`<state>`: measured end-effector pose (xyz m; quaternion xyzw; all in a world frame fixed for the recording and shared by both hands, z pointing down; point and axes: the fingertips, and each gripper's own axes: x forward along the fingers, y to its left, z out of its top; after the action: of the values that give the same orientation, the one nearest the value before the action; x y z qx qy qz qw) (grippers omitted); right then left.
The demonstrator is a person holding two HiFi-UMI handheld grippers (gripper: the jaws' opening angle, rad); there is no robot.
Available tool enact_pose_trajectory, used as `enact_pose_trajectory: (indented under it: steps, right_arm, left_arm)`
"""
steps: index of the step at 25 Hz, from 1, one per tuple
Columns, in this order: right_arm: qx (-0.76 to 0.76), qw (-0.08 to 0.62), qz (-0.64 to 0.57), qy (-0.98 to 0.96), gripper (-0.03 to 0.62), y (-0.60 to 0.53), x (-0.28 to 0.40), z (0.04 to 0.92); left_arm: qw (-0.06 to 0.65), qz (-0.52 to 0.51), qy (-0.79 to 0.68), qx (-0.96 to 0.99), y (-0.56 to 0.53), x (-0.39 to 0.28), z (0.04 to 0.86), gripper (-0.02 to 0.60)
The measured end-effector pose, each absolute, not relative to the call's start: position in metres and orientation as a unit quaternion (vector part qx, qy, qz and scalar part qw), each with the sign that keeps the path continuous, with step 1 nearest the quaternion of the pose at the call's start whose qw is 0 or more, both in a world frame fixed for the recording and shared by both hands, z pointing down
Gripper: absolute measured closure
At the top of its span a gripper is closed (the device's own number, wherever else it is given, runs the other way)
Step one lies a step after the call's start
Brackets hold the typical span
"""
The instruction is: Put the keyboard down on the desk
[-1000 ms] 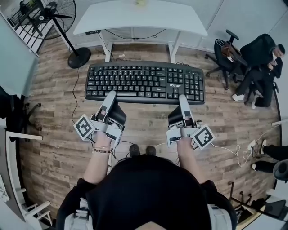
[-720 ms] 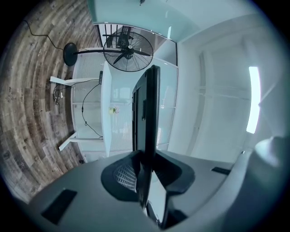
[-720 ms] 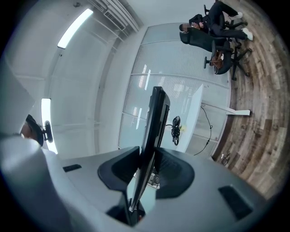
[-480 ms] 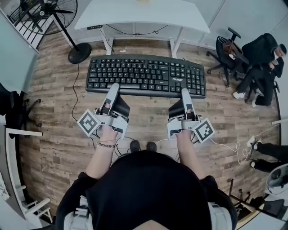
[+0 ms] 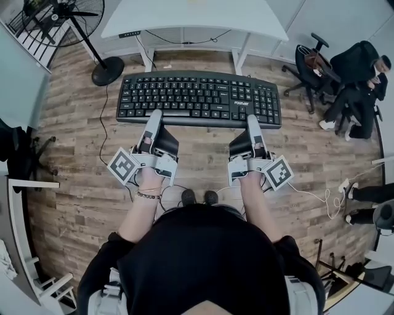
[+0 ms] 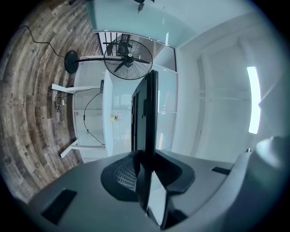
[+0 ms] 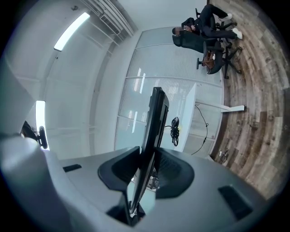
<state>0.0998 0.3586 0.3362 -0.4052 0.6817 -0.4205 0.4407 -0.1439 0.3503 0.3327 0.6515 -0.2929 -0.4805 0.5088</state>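
Head view: left gripper (image 5: 155, 115) and right gripper (image 5: 252, 119) jaws tight on keyboard (image 5: 198, 98) over plank floor (image 5: 74, 184), white desk (image 5: 191, 17) ahead

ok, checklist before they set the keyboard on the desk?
1. Left tool clamped on the keyboard's near edge: ok.
2. Right tool clamped on the same edge: ok.
3. Keyboard held roughly level: ok.
4. Keyboard over the desk: not ok, it hangs over the floor, short of the desk's front edge.
5. Landing spot on the desk free: cannot tell, its far part is cut off.
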Motion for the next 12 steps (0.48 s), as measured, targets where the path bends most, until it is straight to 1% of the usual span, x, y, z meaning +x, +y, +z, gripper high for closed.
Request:
enact_pose_trajectory:
  steps: [12]
  right_arm:
    - [-0.417, 0.446, -0.425, 0.668, 0.491, 0.3608, 0.0994, 0.3373]
  left_arm:
    - [0.522, -0.471, -0.287, 0.651, 0.3489, -0.1441, 0.3370, 0.485]
